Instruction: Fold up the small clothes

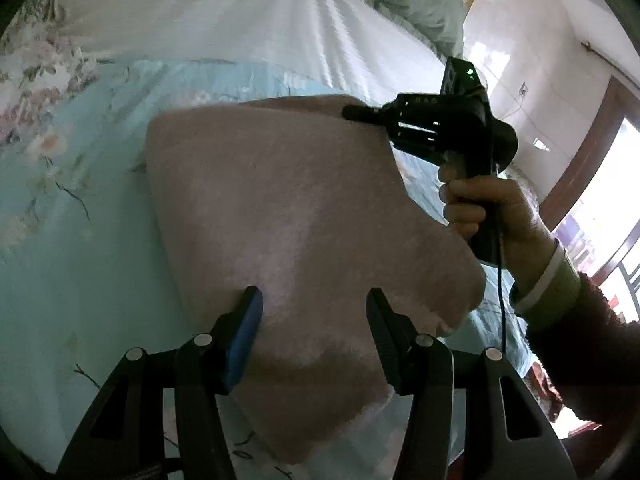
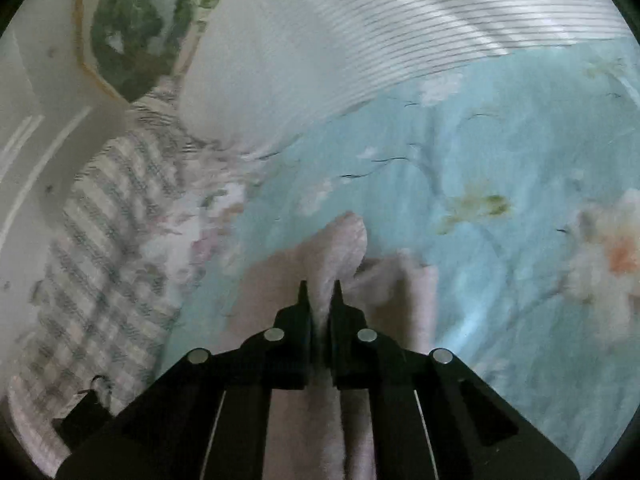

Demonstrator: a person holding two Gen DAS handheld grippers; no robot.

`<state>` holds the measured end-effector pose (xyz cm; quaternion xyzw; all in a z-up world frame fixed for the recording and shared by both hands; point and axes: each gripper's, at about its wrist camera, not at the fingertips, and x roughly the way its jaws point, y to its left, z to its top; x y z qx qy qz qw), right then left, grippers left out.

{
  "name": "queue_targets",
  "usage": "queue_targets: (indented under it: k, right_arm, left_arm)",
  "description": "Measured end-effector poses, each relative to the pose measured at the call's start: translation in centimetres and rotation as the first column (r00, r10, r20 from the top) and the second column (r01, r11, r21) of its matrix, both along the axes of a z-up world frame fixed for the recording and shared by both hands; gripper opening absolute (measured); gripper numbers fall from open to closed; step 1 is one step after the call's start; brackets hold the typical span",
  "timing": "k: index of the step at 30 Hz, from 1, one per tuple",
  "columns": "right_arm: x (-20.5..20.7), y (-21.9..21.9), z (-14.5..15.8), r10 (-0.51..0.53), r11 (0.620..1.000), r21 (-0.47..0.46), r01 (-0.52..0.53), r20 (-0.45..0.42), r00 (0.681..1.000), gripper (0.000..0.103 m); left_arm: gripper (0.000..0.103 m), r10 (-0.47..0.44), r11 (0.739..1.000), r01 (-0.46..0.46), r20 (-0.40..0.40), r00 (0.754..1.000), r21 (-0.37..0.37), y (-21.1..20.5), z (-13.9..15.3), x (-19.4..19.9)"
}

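fuzzy pale pink garment (image 1: 288, 216) spread across the middle of the left wrist view, lying on a light blue floral bedsheet (image 1: 80, 208). left gripper (image 1: 316, 320) at the bottom of that frame, fingers released and standing apart, one blue-padded finger (image 1: 244, 340) at the lower left edge of the cloth, the other black one toward the lower right, pink fabric showing between them; cannot tell whether the pads touch it. right gripper (image 1: 352, 112) at the upper right of the same frame, a black tool with its tips closed at the far corner of the garment, held by a hand (image 1: 488, 208) with a dark fuzzy sleeve (image 1: 580, 340) running to the lower right.

in the right wrist view, right gripper (image 2: 320, 292) at lower centre, fingers clenched on a raised fold of the pink garment (image 2: 340, 248), which sticks up past the tips; more pink cloth at either side of the jaws and below them. blue sheet (image 2: 480, 140) filling the right half of the frame. white ribbed cover (image 2: 340, 40) across the top, grey and white checked blanket (image 2: 112, 240) at the left.

white wall (image 1: 520, 60) and brown door frame (image 1: 588, 148) at the upper right of the left wrist view.
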<state>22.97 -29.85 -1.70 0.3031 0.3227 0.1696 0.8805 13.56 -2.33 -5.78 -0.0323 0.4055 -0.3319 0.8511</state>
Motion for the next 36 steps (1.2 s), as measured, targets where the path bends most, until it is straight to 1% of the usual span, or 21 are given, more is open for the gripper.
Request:
queue_targets:
  k: [3, 5, 6, 8, 10, 12, 14, 17, 20, 23, 25, 26, 27, 28, 29, 30, 31, 32, 33, 34, 36]
  right_arm:
    - [0.9, -0.6, -3.2, -0.022, 0.999, -0.037, 0.018, -0.118, 0.993, 0.010]
    - [0.9, -0.9, -4.2, -0.025, 0.999, -0.032, 0.021, -0.159, 0.987, 0.016]
    - [0.6, -1.2, -4.2, -0.031, 0.999, -0.020, 0.028, -0.162, 0.986, 0.018]
    - [-0.8, -1.6, -3.2, -0.047, 0.999, -0.007, 0.046, -0.135, 0.990, 0.022]
    - [-2.9, -1.5, -1.7, -0.056, 0.998, -0.020, 0.054, -0.098, 0.994, 0.030]
    - [-6.0, -1.3, -0.6, -0.043, 0.999, -0.006, 0.042, -0.047, 0.998, 0.048]
    - [-8.7, -0.7, -0.3, -0.022, 1.000, -0.010, 0.022, -0.017, 1.000, 0.057]
    - [-12.5, 0.5, -1.0, 0.023, 1.000, -0.013, -0.023, -0.013, 1.000, 0.058]
    - [-15.7, 1.4, -2.0, 0.078, 0.996, -0.034, -0.079, -0.023, 0.997, 0.060]
    - [-17.1, 2.9, -3.1, 0.111, 0.989, -0.090, -0.114, -0.040, 0.993, 0.061]
    - [-17.4, 3.2, -3.8, 0.122, 0.988, -0.090, -0.126, -0.053, 0.991, 0.061]
    - [-17.3, 3.4, -4.2, 0.128, 0.988, -0.081, -0.132, -0.055, 0.990, 0.061]
    - [-17.1, 3.7, -4.6, 0.136, 0.987, -0.079, -0.141, -0.061, 0.989, 0.052]
    - [-16.9, 3.9, -4.8, 0.141, 0.985, -0.090, -0.146, -0.067, 0.988, 0.038]
    - [-16.6, 4.2, -4.9, 0.149, 0.982, -0.106, -0.156, -0.077, 0.986, 0.007]
    - [-16.6, 4.3, -4.9, 0.159, 0.981, -0.097, -0.166, -0.077, 0.984, 0.008]
    - [-16.8, 3.8, -4.4, 0.158, 0.984, -0.075, -0.162, -0.048, 0.986, 0.008]
    - [-17.0, 3.4, -4.2, 0.150, 0.985, -0.081, -0.152, -0.037, 0.988, 0.007]
    - [-17.1, 3.0, -4.0, 0.136, 0.984, -0.109, -0.139, -0.041, 0.990, 0.007]
    - [-17.0, 2.7, -4.4, 0.116, 0.979, -0.160, -0.126, -0.066, 0.991, 0.007]
    - [-16.6, 2.5, -5.5, 0.104, 0.971, -0.204, -0.127, -0.120, 0.987, 0.007]
  left_arm:
    - [0.054, -0.003, 1.000, 0.003, -0.007, 1.000, -0.003, 0.1, 0.0, -0.4]
    - [0.055, -0.001, 1.000, 0.001, 0.014, 1.000, 0.012, 0.4, 0.5, -1.4]
    - [0.056, 0.000, 1.000, -0.001, 0.024, 1.000, 0.024, 0.4, 0.6, -2.0]
    - [0.059, 0.003, 0.999, -0.005, 0.043, 0.999, 0.047, 0.8, 0.8, -3.2]
    - [0.059, 0.004, 0.997, -0.008, 0.059, 0.998, 0.070, 1.3, 0.9, -4.7]
    - [0.061, 0.014, 0.995, -0.021, 0.083, 0.996, 0.093, 1.5, 0.8, -6.3]
    - [0.061, 0.028, 0.992, -0.041, 0.110, 0.994, 0.122, 1.4, 0.2, -7.8]
    - [0.061, 0.053, 0.976, -0.085, 0.157, 0.986, 0.201, 0.4, -1.4, -9.6]
    - [0.061, 0.081, 0.956, -0.131, 0.192, 0.978, 0.264, -0.5, -2.4, -9.9]
    - [0.061, 0.120, 0.930, -0.195, 0.245, 0.962, 0.310, -1.1, -2.9, -9.9]
    - [0.055, 0.150, 0.905, -0.245, 0.278, 0.949, 0.349, -1.5, -3.1, -9.6]
    - [0.047, 0.163, 0.891, -0.264, 0.283, 0.945, 0.370, -1.6, -3.4, -9.3]
    - [0.040, 0.172, 0.881, -0.276, 0.281, 0.944, 0.385, -1.7, -3.6, -9.0]
    - [0.023, 0.177, 0.878, -0.278, 0.274, 0.945, 0.390, -1.7, -3.8, -8.8]
    - [0.019, 0.185, 0.875, -0.284, 0.271, 0.945, 0.391, -1.7, -3.9, -8.7]
    - [0.017, 0.196, 0.872, -0.302, 0.291, 0.936, 0.386, -1.6, -3.6, -8.9]
    - [0.015, 0.198, 0.872, -0.310, 0.307, 0.931, 0.378, -1.5, -3.1, -9.4]
    - [0.014, 0.201, 0.873, -0.317, 0.319, 0.926, 0.371, -1.4, -2.9, -9.8]
    - [0.014, 0.199, 0.873, -0.316, 0.319, 0.927, 0.373, -1.4, -2.8, -10.0]
    - [0.013, 0.188, 0.872, -0.303, 0.308, 0.932, 0.384, -1.5, -3.1, -10.1]
    - [0.013, 0.172, 0.862, -0.286, 0.289, 0.942, 0.418, -1.8, -4.2, -9.8]
